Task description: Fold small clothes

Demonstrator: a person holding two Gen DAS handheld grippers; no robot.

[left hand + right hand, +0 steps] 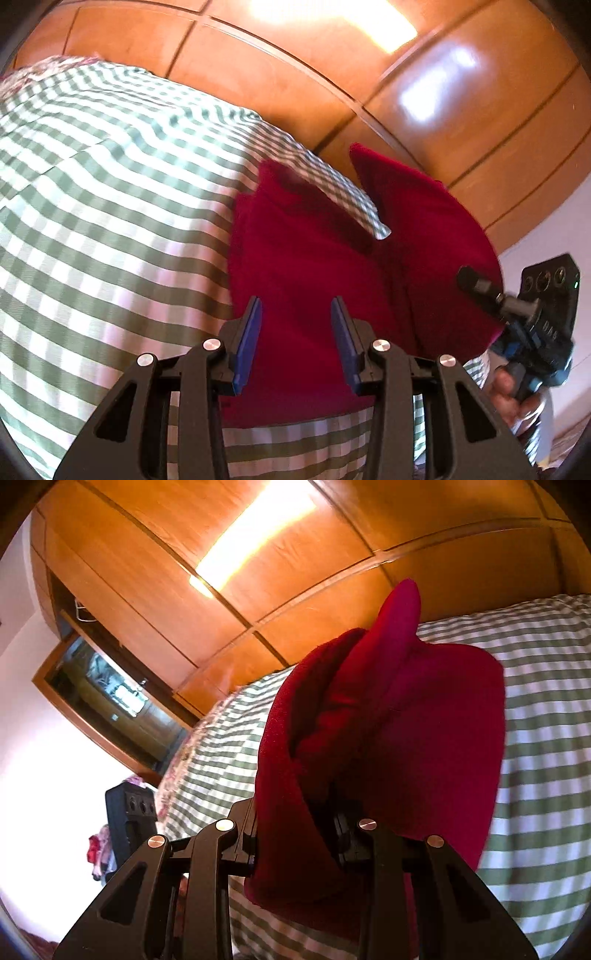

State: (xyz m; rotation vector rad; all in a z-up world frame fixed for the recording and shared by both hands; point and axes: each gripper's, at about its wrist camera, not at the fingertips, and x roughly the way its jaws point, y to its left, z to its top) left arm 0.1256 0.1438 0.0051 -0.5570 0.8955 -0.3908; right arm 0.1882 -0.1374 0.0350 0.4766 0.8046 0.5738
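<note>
Your task item: a small dark red garment (306, 266) of soft, fleecy cloth, lying partly on the green-and-white checked bedspread (110, 221). One portion rests flat on the bed; the other (406, 720) is lifted off it, bunched and draped in folds, with a tapered flap standing upward at its top.

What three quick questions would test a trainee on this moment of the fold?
1. True or false: the left gripper is shut tight, pads touching.
2. The bedcover under the red garment is: A plain blue, B green-and-white check, C black stripes.
3. Fill in: the garment's raised edge is bunched in the ____ gripper.

Key: 1 false, its pads stand apart over the cloth; 2 B; 3 right.
</note>
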